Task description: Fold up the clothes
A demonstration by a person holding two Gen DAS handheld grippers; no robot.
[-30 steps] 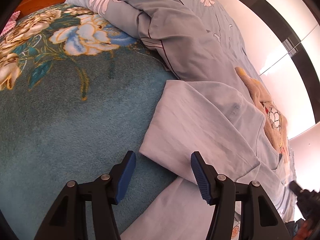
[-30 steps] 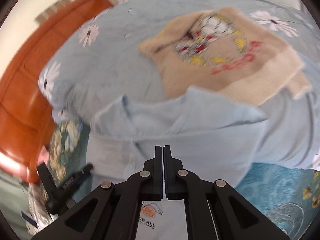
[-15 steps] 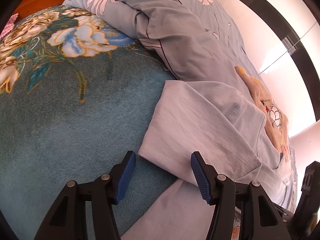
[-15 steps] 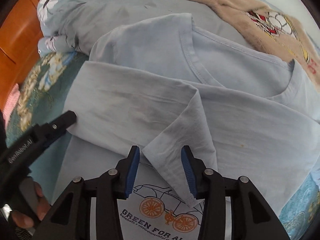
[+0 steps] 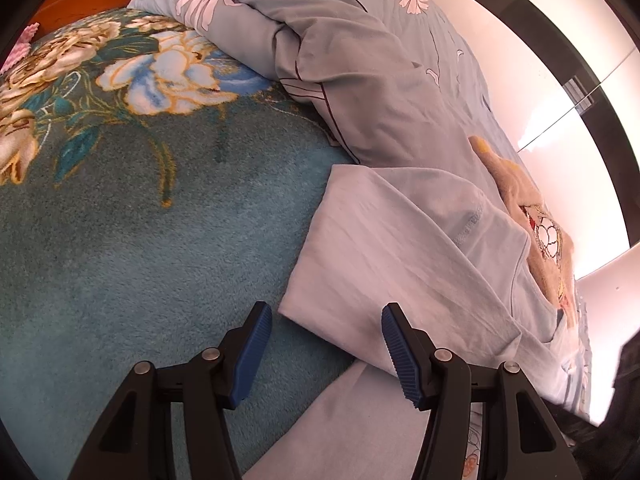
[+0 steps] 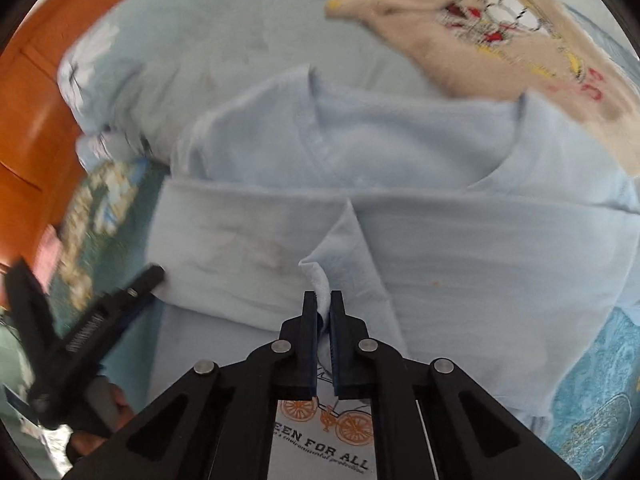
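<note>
While the pale blue T-shirt (image 6: 460,248) is lying spread across the bed, the right hand-held gripper (image 6: 323,308) is pinching a raised corner of its folded-in fabric, jaws nearly closed with only the thin cloth between the blue pads. Just ahead of that gripper, two folded flaps of the shirt are meeting at a slanted seam, and beyond them the collar is showing. Below its fingers, an orange bicycle print (image 6: 328,420) with the lettering "FOR ALL" is peeking out. Farther ahead and to the right, a beige sweater (image 6: 500,32) with a cartoon design is resting on a light blue daisy-patterned duvet (image 6: 248,40).

The left hand-held gripper (image 5: 326,354) is hovering with its jaws wide apart, gripping nothing; the folded edge of the T-shirt (image 5: 400,264) is lying between and just ahead of its pads. To its left, a teal floral blanket (image 5: 140,220) is covering the bed, and the duvet (image 5: 360,60) is bunching up farther ahead. In the right wrist view, the left hand-held gripper (image 6: 132,300) is reaching the shirt's left edge.
</note>
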